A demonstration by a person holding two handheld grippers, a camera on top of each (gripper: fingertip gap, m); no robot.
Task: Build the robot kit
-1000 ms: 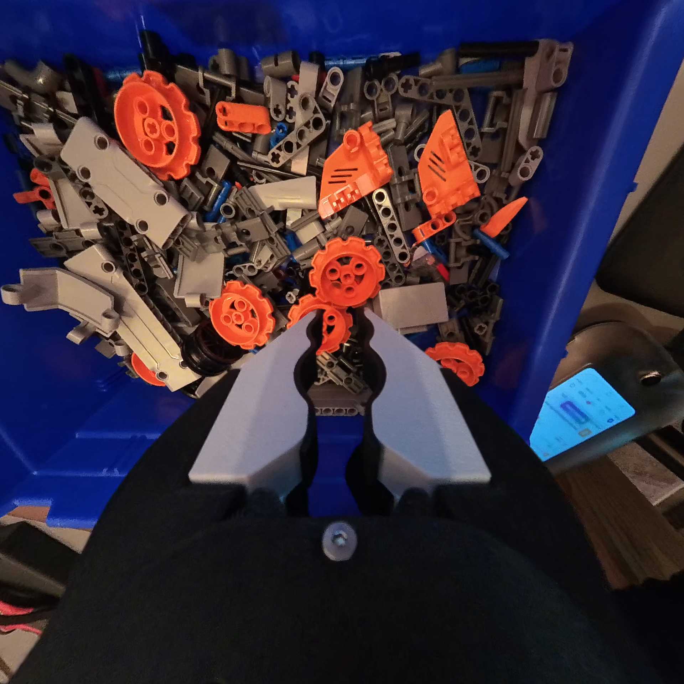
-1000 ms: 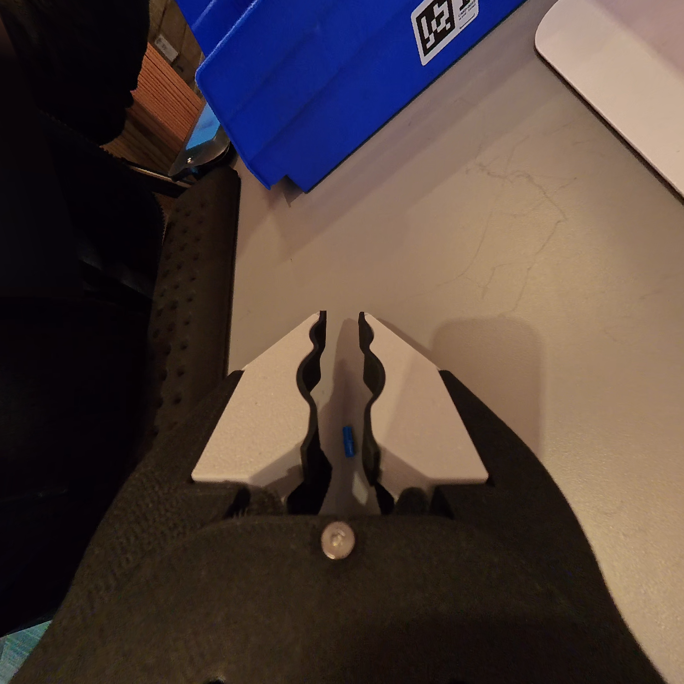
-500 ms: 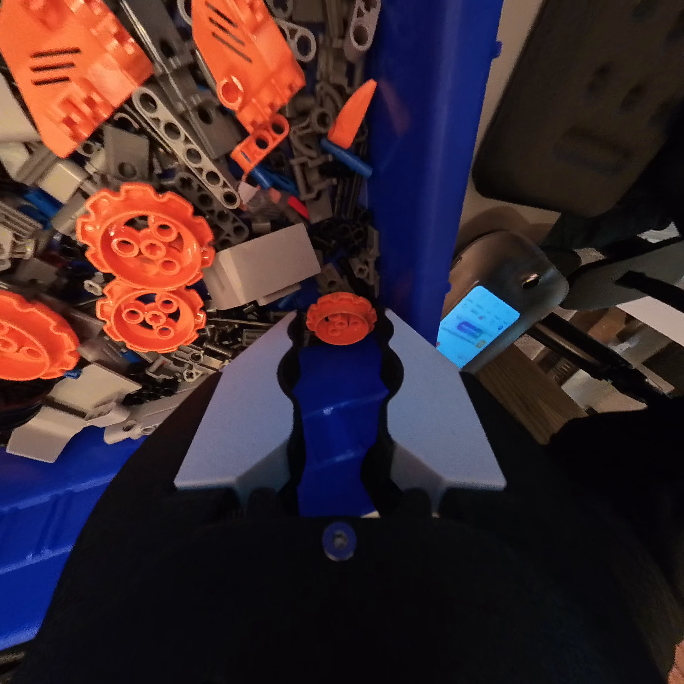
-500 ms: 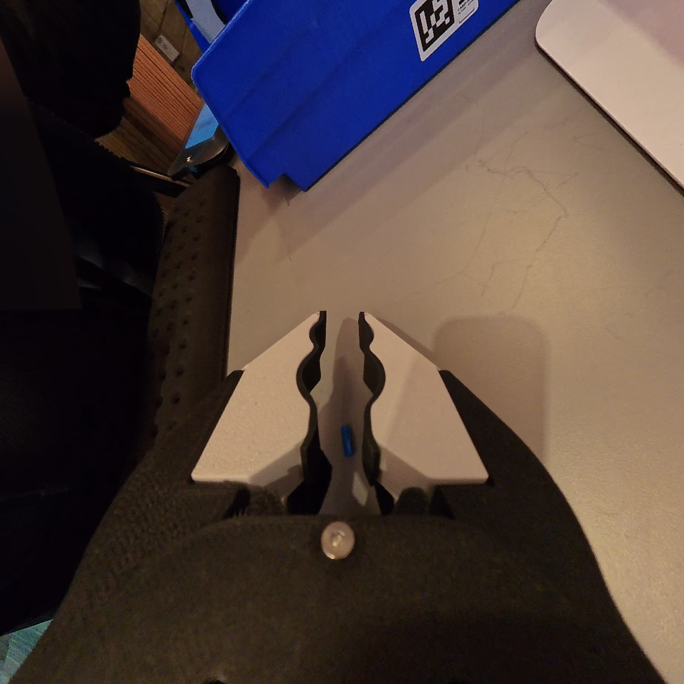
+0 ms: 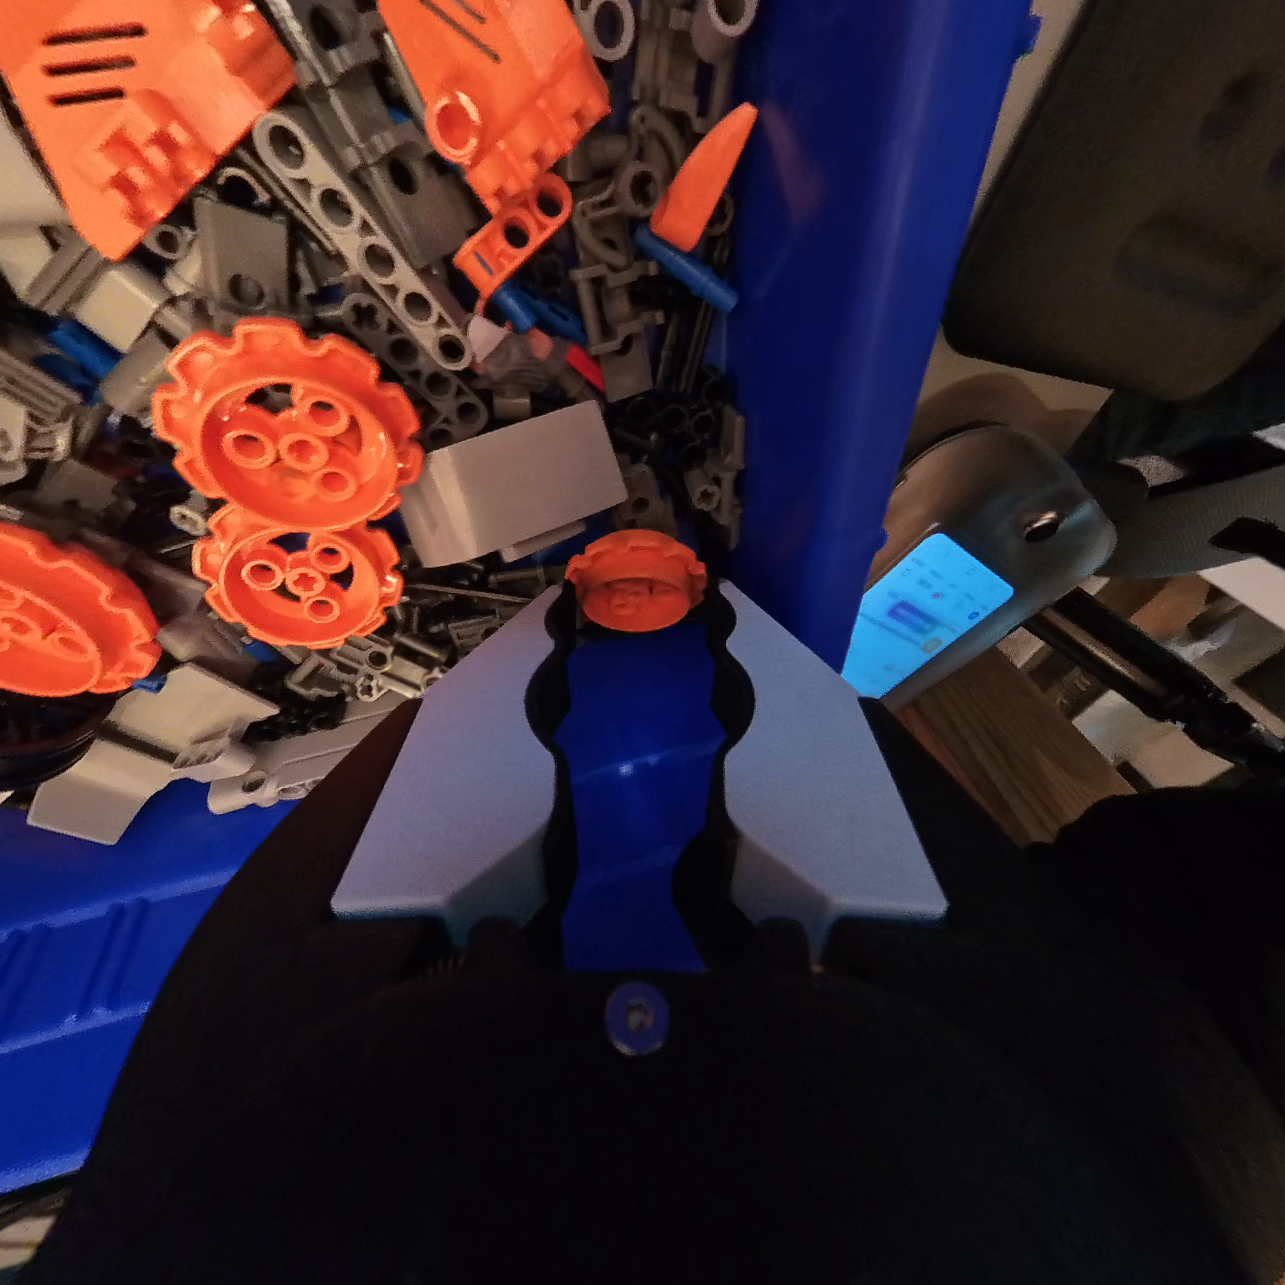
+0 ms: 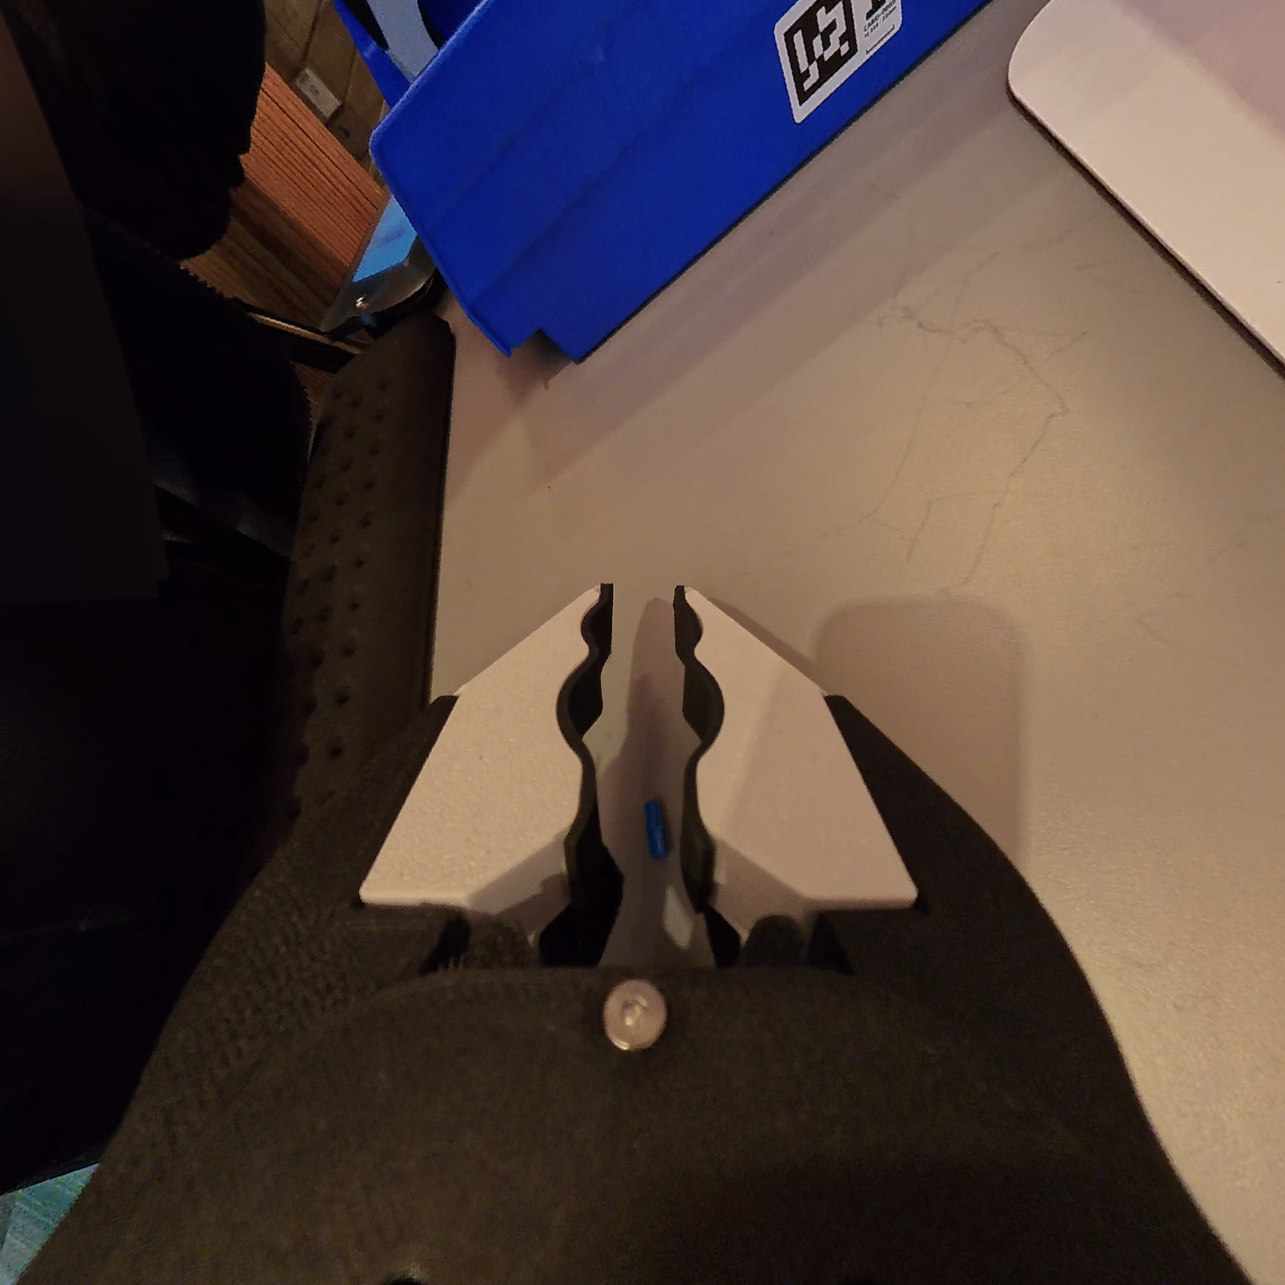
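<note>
Orange toothed wheel (image 5: 636,583), blue bin (image 5: 845,334), grey beams (image 5: 389,278), black-and-white tag (image 6: 831,49)

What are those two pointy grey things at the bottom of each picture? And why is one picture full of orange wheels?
Each pair belongs to a hand-held gripper, a pinching tool a person carries. A camera on each looks along its fingers. The left hand-held gripper reaches into a blue bin of toy building parts, and a small orange toothed wheel sits between its tips, apparently pinched. The right hand-held gripper is slightly open and empty over a pale table, where a tiny blue peg lies.
</note>
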